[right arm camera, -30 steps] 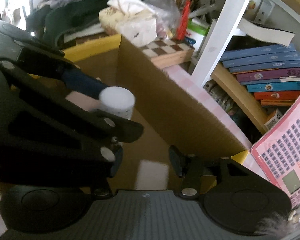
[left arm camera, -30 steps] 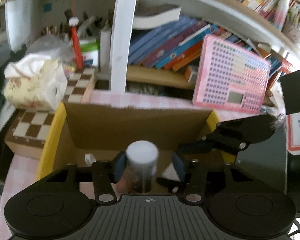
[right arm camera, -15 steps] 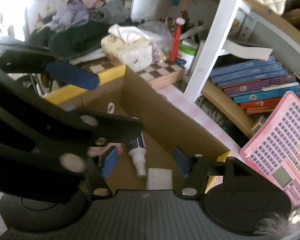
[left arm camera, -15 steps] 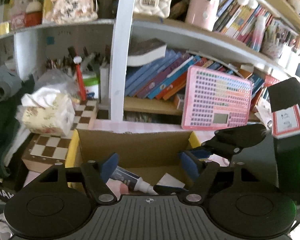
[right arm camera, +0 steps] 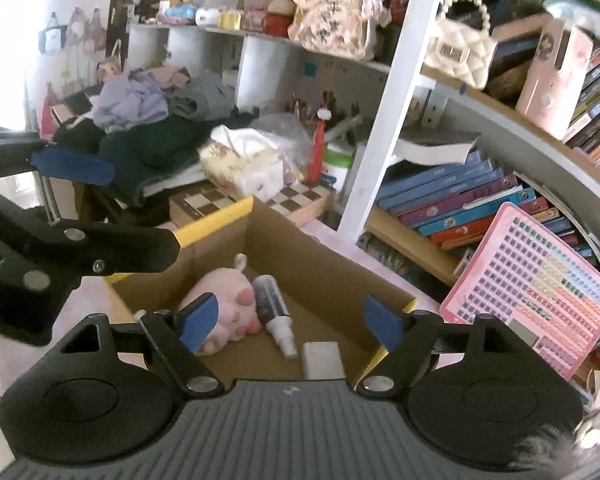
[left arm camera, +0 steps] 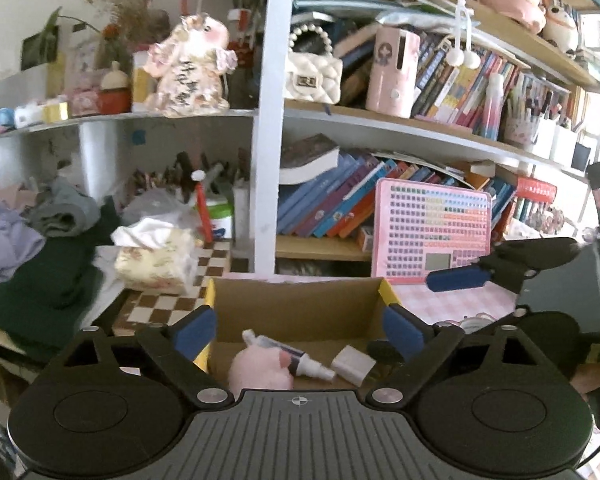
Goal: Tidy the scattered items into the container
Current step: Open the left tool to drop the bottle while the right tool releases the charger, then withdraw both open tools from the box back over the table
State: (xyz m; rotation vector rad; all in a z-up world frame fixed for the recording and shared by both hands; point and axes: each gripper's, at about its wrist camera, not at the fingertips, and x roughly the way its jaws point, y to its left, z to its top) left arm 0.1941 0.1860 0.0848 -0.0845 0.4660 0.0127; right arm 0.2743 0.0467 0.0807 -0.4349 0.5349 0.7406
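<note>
An open cardboard box (left arm camera: 296, 308) with yellow flap edges sits on the pink checked table; it also shows in the right wrist view (right arm camera: 324, 276). Inside lie a pink plush toy (left arm camera: 260, 372) (right arm camera: 224, 308), a dark spray bottle with a white nozzle (left arm camera: 296, 358) (right arm camera: 274, 308) and a white block (left arm camera: 352, 364) (right arm camera: 322, 358). My left gripper (left arm camera: 298, 330) is open and empty above the box's near side. My right gripper (right arm camera: 292, 320) is open and empty above the box; it shows at the right of the left wrist view (left arm camera: 456, 280).
A pink keyboard toy (left arm camera: 430, 238) leans on the bookshelf behind the box. A chessboard (left arm camera: 172, 304) with a tissue pack (left arm camera: 156, 260) lies to the left. A white shelf post (left arm camera: 266, 120) stands behind. Clothes (right arm camera: 148, 120) are piled at far left.
The left gripper opened and let go of the spray bottle, which now lies in the box. Both grippers have pulled up and back from the box.
</note>
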